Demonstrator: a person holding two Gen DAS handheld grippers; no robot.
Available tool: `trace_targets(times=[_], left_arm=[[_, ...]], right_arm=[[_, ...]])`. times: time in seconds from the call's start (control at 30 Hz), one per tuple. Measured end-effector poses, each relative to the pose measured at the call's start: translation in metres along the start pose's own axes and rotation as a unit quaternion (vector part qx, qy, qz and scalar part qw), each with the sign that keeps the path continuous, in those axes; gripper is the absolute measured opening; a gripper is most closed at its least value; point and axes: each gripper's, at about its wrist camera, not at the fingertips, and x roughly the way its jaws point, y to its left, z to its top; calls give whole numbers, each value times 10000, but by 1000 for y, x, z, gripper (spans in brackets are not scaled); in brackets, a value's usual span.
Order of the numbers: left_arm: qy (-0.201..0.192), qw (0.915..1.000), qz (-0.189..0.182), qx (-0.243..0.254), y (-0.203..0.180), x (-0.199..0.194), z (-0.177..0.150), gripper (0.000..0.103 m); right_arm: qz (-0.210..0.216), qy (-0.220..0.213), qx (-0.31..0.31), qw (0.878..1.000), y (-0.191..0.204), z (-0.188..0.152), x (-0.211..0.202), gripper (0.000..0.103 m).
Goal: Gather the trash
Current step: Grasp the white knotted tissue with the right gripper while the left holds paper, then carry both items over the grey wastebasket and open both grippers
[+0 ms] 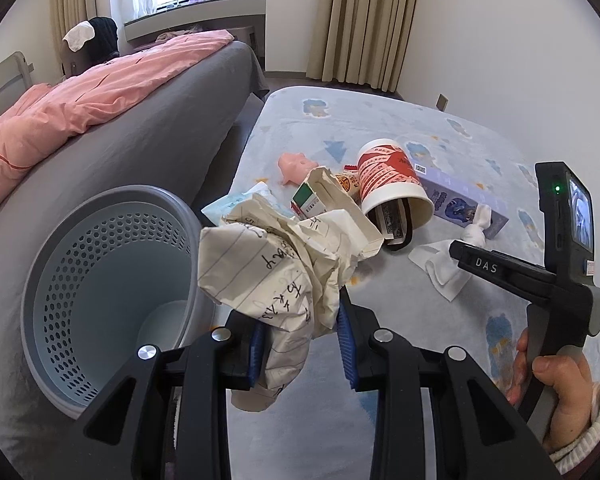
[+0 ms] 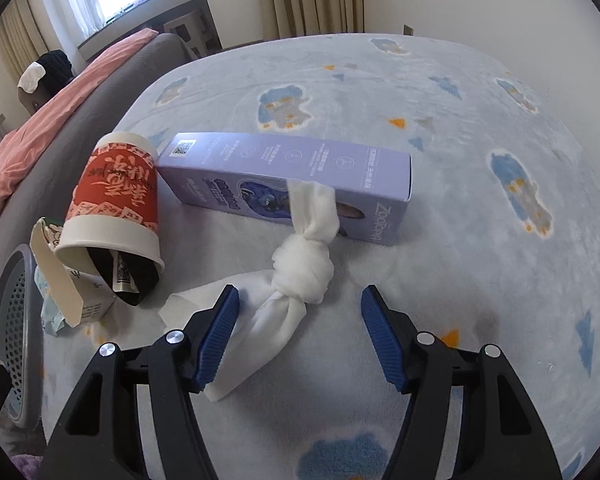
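The bin [image 1: 100,280], a grey-blue perforated plastic tub at the left of the left wrist view, looks empty as far as its inside shows, so collecting has barely begun. The left hand-held gripper [image 1: 302,344] is clamped on a crumpled sheet of lined paper [image 1: 276,280] beside the bin's rim. The right hand-held gripper [image 2: 300,336] stands open astride a soft knotted white cloth [image 2: 296,280], not pressing it. A glossy paper cup [image 2: 112,196] on its side, a lilac carton [image 2: 292,176] and more scraps remain on the fluffy rug [image 2: 460,160].
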Motion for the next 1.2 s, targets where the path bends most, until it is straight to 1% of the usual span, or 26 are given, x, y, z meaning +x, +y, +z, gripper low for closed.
trace_targets(times=[0.03,0.07,0.1,0.13,0.2,0.23,0.33,0.43,0.57,0.8,0.93,1.1,1.2], left_arm=[[4,10000,7,-9,1,0,0,30],[8,10000,3,-21,2,0,0,30],[15,10000,-1,-32,3,1,0,30],[20,10000,1,-41,3,1,0,30],[12,10000,7,-51,4,1,0,30],[7,10000,13,-49,4,1,0,30],[-1,10000,38,-45,4,2,0,30],[-17,10000,67,-64,4,2,1,30],[-50,9999,94,-94,6,0,1,30],[-166,9997,143,-126,12,-8,-1,30],[-203,9994,186,-219,23,-15,-3,30],[-223,9986,321,-345,41,-26,-7,30],[-216,9979,413,-446,58,-33,-8,30]], right_arm=[[-5,0,-29,10000,1,1,1,57],[-1,-10,-35,10000,2,1,1,55],[2,-23,-44,10000,2,2,1,50],[17,-26,-74,10000,3,3,2,42],[29,-38,-135,9999,4,4,2,37],[69,-44,-160,9998,5,3,2,33],[179,-72,-203,9996,4,3,0,30],[239,-92,-248,9994,4,1,-5,29],[215,-183,-380,9989,6,-6,-20,29],[274,-312,-610,9973,18,-23,-57,29],[388,-442,-853,9946,38,-35,-79,29],[693,-514,-1196,9891,72,-44,-99,29],[951,-545,-1445,9834,99,-48,-108,29]])
